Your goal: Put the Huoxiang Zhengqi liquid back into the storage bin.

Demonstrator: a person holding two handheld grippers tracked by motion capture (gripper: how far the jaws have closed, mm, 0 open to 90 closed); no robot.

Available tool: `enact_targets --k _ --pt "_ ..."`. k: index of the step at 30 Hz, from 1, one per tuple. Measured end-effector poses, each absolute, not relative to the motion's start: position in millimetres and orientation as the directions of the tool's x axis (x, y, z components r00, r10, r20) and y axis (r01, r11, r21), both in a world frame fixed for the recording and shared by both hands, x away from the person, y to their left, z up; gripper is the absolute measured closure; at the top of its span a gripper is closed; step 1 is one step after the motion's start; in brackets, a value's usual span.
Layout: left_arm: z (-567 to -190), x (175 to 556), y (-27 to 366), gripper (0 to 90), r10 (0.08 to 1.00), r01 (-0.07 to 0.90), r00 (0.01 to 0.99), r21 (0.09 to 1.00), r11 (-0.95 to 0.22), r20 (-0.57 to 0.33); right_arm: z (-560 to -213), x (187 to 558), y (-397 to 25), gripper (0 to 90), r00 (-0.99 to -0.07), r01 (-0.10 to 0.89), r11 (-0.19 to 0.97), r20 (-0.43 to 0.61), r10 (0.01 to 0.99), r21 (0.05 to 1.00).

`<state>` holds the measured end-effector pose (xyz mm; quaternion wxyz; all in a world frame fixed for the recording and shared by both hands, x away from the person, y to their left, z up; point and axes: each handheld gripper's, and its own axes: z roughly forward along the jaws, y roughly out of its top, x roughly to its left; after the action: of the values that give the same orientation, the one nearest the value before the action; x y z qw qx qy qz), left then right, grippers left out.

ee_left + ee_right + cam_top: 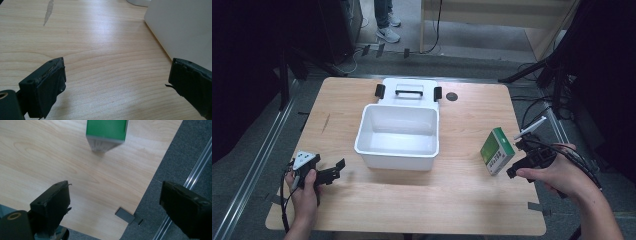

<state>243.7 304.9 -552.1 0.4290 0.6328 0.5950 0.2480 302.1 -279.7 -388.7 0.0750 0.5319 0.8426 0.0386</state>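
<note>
A green and white box (497,150) stands on the right side of the wooden table (452,200). My right gripper (516,159) is just to the right of it, open and holding nothing. In the right gripper view the box (106,131) lies ahead of the wide-apart jaws, and the gripper (117,202) hovers near the table's edge. A white open bin (397,135) sits mid-table. My left gripper (337,171) rests open near the front left, apart from the bin. In the left gripper view the bin's wall (182,27) rises at the right beyond the gripper (117,80).
The bin's white lid (409,92) with black clips lies behind the bin. A small dark round spot (452,96) marks the table beside it. Grey tape (125,215) sticks at the table's right edge above carpet. A person's legs (387,20) stand beyond the table.
</note>
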Motion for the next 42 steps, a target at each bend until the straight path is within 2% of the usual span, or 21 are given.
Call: enact_targets --k 12,19,30,42 --pt "-552.1 243.9 304.9 2.1 0.966 0.543 0.17 0.837 0.075 -0.197 -372.6 320.2 -265.7 12.9 -0.432 0.889 0.437 -0.067 0.899 0.135" --pt "-552.1 243.9 305.0 2.1 0.965 0.543 0.169 0.836 0.078 -0.2 -370.9 338.2 -255.3 16.1 -0.396 0.906 0.402 -0.071 0.915 0.134" --pt "-552.2 244.2 305.0 2.1 0.965 0.54 0.169 0.838 0.081 -0.202 -380.2 369.4 -248.1 28.8 -0.331 0.934 0.336 -0.053 0.942 0.119" --pt "-552.2 244.3 305.3 2.1 0.964 0.542 0.169 0.836 0.082 -0.204 -391.0 386.1 -243.9 42.9 -0.315 0.943 0.316 -0.028 0.949 0.104"
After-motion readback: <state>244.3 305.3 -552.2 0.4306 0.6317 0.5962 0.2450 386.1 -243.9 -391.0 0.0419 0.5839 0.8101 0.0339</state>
